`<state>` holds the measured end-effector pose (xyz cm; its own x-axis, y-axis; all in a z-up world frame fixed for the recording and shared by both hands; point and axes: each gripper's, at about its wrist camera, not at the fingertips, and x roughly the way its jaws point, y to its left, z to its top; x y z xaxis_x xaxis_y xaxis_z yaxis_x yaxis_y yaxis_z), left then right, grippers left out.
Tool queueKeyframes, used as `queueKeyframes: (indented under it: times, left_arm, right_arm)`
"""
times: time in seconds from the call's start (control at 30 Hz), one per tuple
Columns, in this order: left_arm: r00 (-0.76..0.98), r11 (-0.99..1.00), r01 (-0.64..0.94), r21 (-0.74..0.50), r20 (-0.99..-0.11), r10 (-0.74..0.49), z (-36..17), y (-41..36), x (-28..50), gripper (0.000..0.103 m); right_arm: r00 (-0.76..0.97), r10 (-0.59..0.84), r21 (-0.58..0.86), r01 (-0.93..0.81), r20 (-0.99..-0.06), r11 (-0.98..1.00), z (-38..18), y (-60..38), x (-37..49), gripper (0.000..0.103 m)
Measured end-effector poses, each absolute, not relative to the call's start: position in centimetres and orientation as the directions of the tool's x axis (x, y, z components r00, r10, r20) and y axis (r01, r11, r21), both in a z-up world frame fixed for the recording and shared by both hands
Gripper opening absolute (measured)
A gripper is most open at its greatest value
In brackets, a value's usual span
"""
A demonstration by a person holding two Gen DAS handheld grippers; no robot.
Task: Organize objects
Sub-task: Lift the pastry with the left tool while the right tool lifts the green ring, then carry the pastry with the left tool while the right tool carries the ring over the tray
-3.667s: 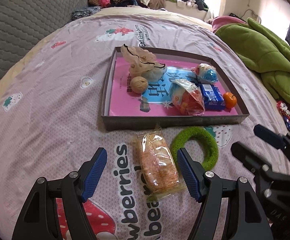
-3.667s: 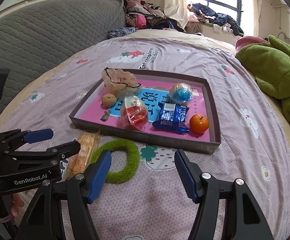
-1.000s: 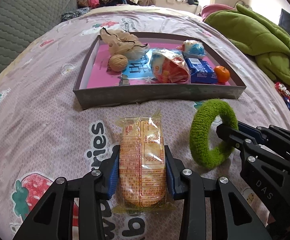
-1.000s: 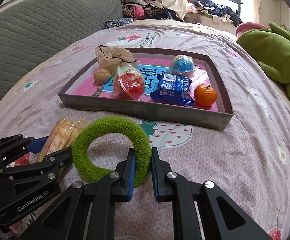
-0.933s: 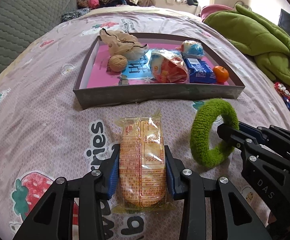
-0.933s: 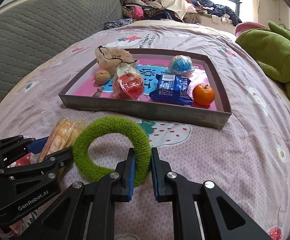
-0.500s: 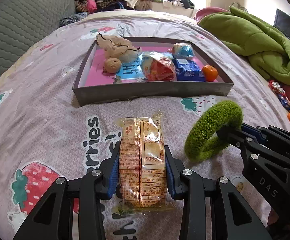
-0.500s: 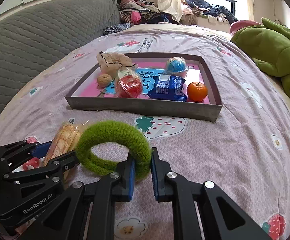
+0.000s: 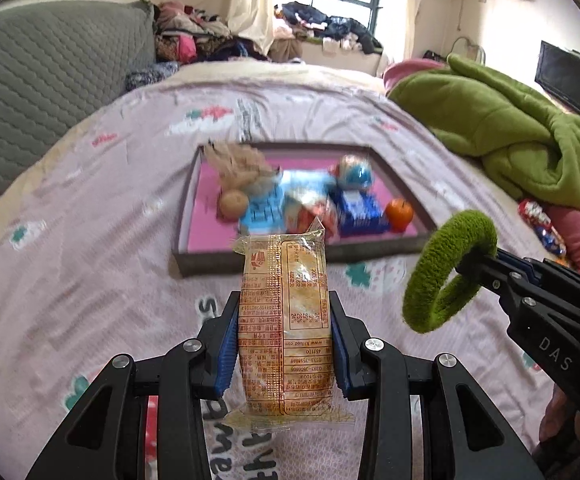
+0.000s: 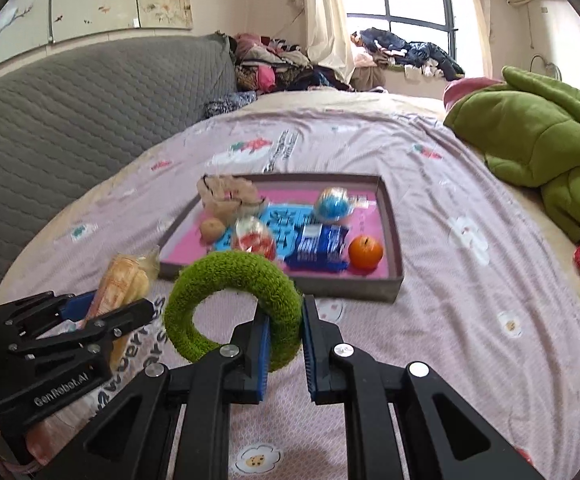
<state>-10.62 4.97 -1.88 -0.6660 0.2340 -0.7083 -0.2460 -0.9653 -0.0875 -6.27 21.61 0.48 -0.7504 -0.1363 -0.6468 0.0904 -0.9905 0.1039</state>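
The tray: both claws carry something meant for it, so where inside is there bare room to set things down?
In the tray, bare pink floor shows along the left wall, in front of the walnut, and at the far right corner behind the orange. The middle is crowded: the red snack bag, blue packet and blue ball sit close together.

I see bare bedspread (image 10: pixel 429 344) open between me and the tray (image 10: pixel 393 282), whose near wall stands in the way. Inside, the left and back pink floor (image 9: pixel 204 200) is free; snacks and an orange (image 10: pixel 365 252) crowd the right.
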Motion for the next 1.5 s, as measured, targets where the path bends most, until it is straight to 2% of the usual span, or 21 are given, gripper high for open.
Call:
queueKeyframes:
  times: [0.63,1.07,1.5]
  left_arm:
    - [-0.761,-0.969,-0.247,-0.024,-0.615,0.209,4.6,5.9,-14.5,0.040]
    - [-0.759,-0.968,-0.250,-0.016,-0.618,0.206,4.3,6.8,-18.0,0.040]
    - [-0.735,-0.975,-0.218,-0.045,-0.649,0.194,1.6,6.1,-23.0,0.040]
  right_arm:
    - [-0.828,-0.086,0.070,0.056,-0.553,-0.996,6.9,23.0,-10.7,0.015]
    - [-0.834,-0.064,0.029,0.057,-0.548,-0.998,7.5,22.5,-14.5,0.015]
    - [-0.801,-0.064,0.023,0.063,-0.595,-0.998,4.3,21.7,-18.8,0.015]
